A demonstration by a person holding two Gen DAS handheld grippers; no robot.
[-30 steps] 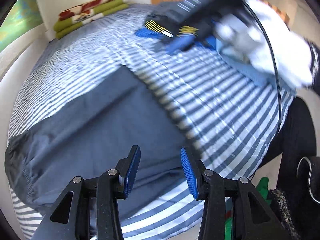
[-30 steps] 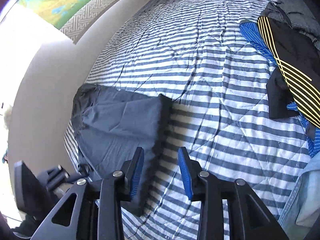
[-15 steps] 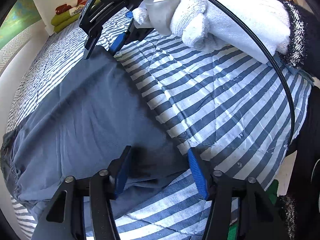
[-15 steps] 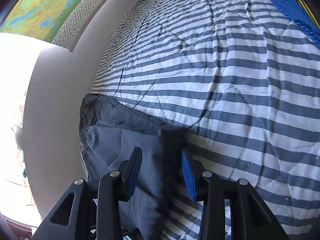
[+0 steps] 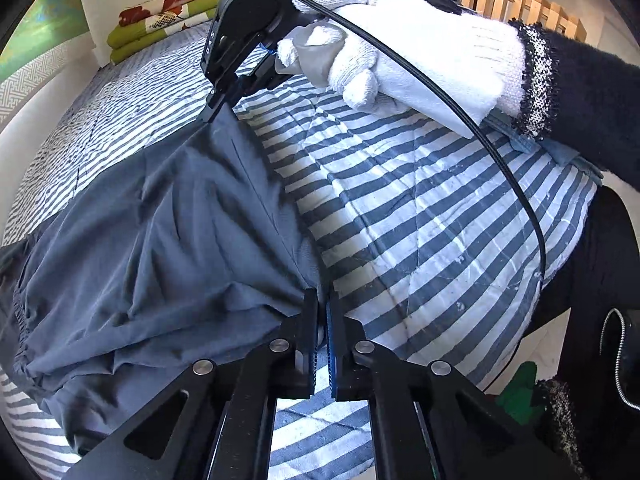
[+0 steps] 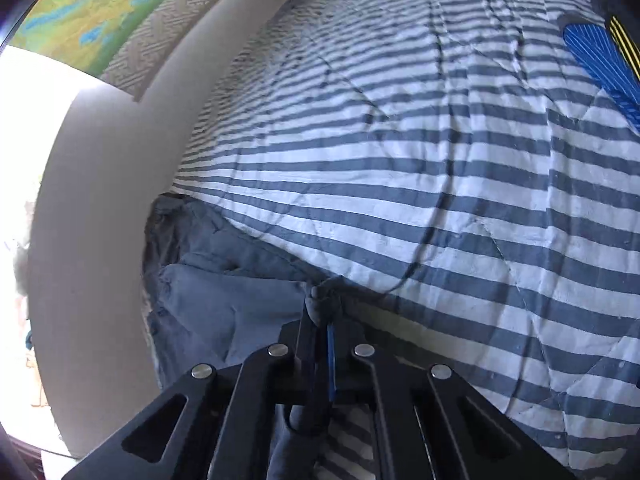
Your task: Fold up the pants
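Pinching the dark grey fabric pants (image 5: 168,240), the left gripper (image 5: 323,312) and right gripper (image 6: 322,320) have just closed on its edge; cloth spreads leftward of both jaws over the blue-and-white striped quilt (image 5: 432,216), blue striped garment (image 6: 600,60) far beyond.

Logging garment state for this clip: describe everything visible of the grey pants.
The grey pants are thin, matte, creased woven fabric, lying partly folded on the striped quilt near its edge, a gathered waistband at the far left. The left gripper pinches the near corner; the right gripper pinches the far one. Both jaws have just closed on cloth.
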